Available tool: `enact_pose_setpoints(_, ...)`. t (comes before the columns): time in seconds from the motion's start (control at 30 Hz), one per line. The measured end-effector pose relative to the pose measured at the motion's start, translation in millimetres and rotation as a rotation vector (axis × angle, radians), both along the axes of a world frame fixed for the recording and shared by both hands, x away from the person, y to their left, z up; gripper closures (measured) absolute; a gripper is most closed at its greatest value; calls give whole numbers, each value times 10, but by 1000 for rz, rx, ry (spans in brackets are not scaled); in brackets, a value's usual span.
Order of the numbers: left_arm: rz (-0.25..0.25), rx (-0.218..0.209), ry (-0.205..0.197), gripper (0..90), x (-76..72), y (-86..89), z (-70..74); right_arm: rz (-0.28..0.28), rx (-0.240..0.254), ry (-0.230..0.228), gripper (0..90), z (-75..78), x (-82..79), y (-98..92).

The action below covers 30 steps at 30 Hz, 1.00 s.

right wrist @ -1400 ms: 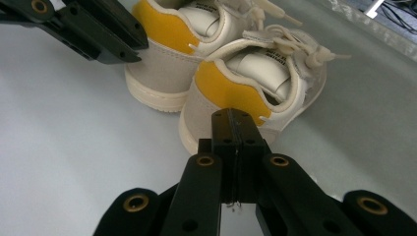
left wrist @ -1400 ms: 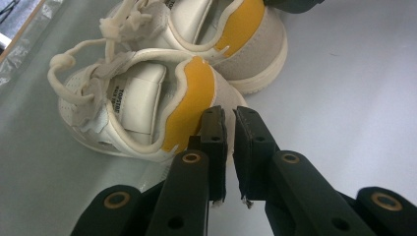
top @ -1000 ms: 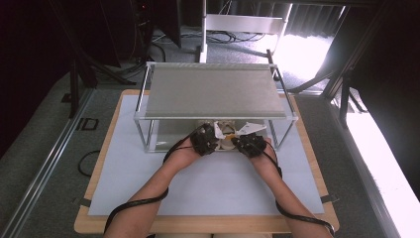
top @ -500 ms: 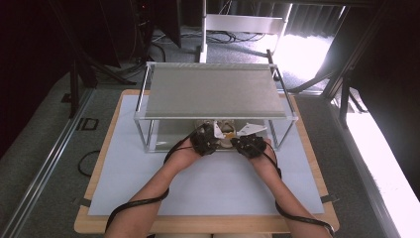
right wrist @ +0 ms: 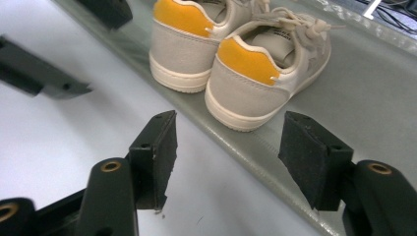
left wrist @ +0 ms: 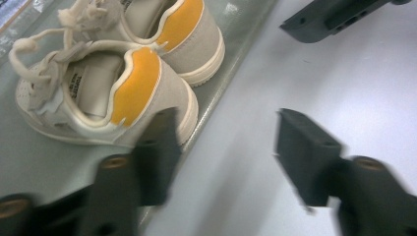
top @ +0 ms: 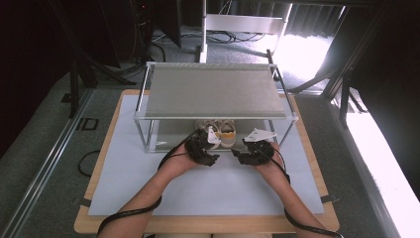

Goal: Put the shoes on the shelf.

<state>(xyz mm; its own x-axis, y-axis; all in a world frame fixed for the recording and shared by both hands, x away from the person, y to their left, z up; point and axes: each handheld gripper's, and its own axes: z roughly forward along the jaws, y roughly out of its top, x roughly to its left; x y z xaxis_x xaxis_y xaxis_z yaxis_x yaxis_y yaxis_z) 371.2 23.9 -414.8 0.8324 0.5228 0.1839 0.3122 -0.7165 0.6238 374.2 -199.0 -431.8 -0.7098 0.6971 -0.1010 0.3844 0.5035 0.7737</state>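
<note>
In the high view, a metal shelf rack (top: 216, 96) is seen standing on a white mat (top: 208, 183) that covers the desk (top: 327, 218). A pair of beige shoes (top: 220, 133) with orange heels is set on the rack's lower shelf, at its near edge. The left gripper (top: 202, 148) and right gripper (top: 252, 151) are held just in front of that shelf, side by side.

In the left gripper view, the jaws are spread wide and nothing is held; the shoes (left wrist: 123, 78) lie just beyond the left jaw, untouched.

In the right gripper view, the jaws are likewise wide apart and empty, with the nearer shoe (right wrist: 265, 73) seen between and beyond them, heels toward the camera.
</note>
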Motion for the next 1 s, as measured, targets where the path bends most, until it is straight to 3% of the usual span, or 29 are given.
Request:
enact_pose_setpoints(0.07, 6, -11, -4, 254, -26, 33, -4, 11, 15, 1, 293, -7, -23, -25)
enact_pose_setpoints(0.23, 33, -71, -12, 102, -79, 95, -72, 33, 16, -1, 211, -50, -89, -62)
enact_pose_setpoints(0.3, 44, -75, 3, 16, -90, 128, -120, 37, 28, -12, 197, -67, -117, -81)
enact_pose_setpoints(0.5, 75, -106, 14, 11, -152, 269, -223, -2, 20, -53, 138, -117, -207, -167)
enact_pose_setpoints(0.87, 116, -143, -3, 12, -272, 461, -322, -71, 63, -8, 122, -258, -322, -415)
enact_pose_setpoints(1.0, 127, -155, 3, 11, -307, 529, -377, -66, 55, -18, 122, -294, -386, -499)
